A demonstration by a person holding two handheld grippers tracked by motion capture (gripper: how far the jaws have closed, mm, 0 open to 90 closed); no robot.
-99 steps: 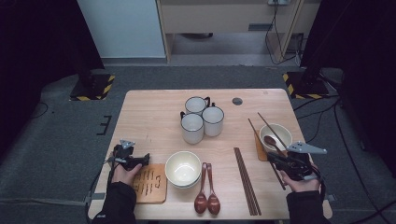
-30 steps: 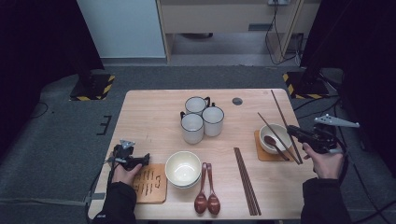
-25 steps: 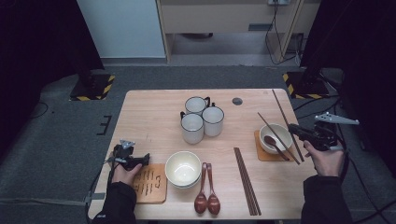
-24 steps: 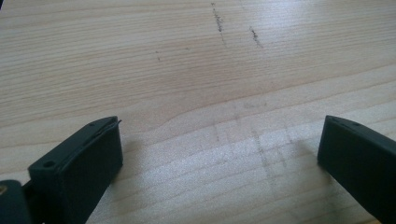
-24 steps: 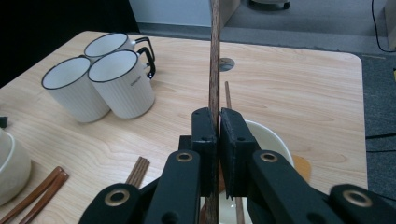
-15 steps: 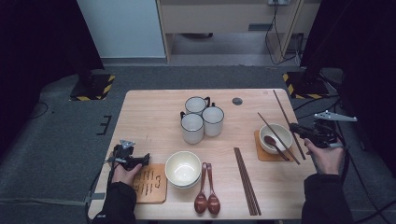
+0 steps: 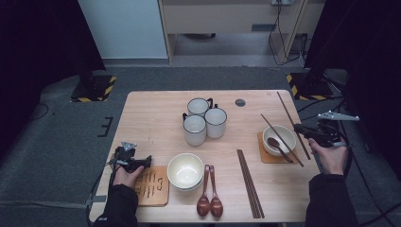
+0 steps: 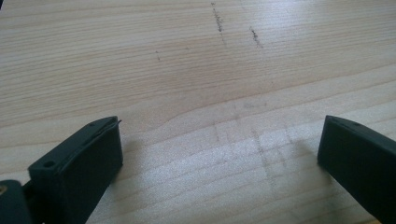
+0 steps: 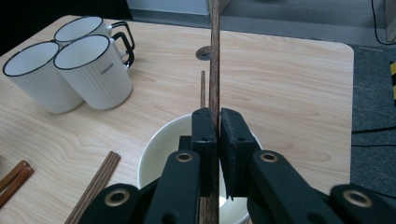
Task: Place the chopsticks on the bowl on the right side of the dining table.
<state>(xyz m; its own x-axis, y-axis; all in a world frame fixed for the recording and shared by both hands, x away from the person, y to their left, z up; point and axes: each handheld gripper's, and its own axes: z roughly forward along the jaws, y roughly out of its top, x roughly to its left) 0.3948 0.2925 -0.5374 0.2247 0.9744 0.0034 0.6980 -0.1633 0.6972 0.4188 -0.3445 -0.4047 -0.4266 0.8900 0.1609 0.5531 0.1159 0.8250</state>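
Observation:
My right gripper point(image 7: 300, 129) hovers at the table's right edge, just right of a small white bowl point(image 7: 279, 140) on a tan coaster. It is shut on a dark wooden chopstick point(image 7: 289, 119) that slants over the bowl's right side. In the right gripper view the jaws point(image 9: 218, 116) pinch that chopstick point(image 9: 214, 65) above the bowl point(image 9: 156, 156). A second chopstick point(image 7: 276, 133) and a brown spoon point(image 7: 276, 144) rest in the bowl. My left gripper point(image 7: 144, 162) lies on the table at the front left, open, with bare wood point(image 8: 219, 116) between its jaws.
Three white mugs point(image 7: 204, 121) stand mid-table. Nearer the front are a cream bowl point(image 7: 185, 171), two brown spoons point(image 7: 209, 191), a bundle of chopsticks point(image 7: 249, 183) and a wooden coaster point(image 7: 152, 185). A round hole point(image 7: 240, 102) marks the far side.
Since the earliest frame the right gripper has carried the chopstick from the front right corner to beside the small bowl. Over the last second it drifted slightly. The left gripper stayed still.

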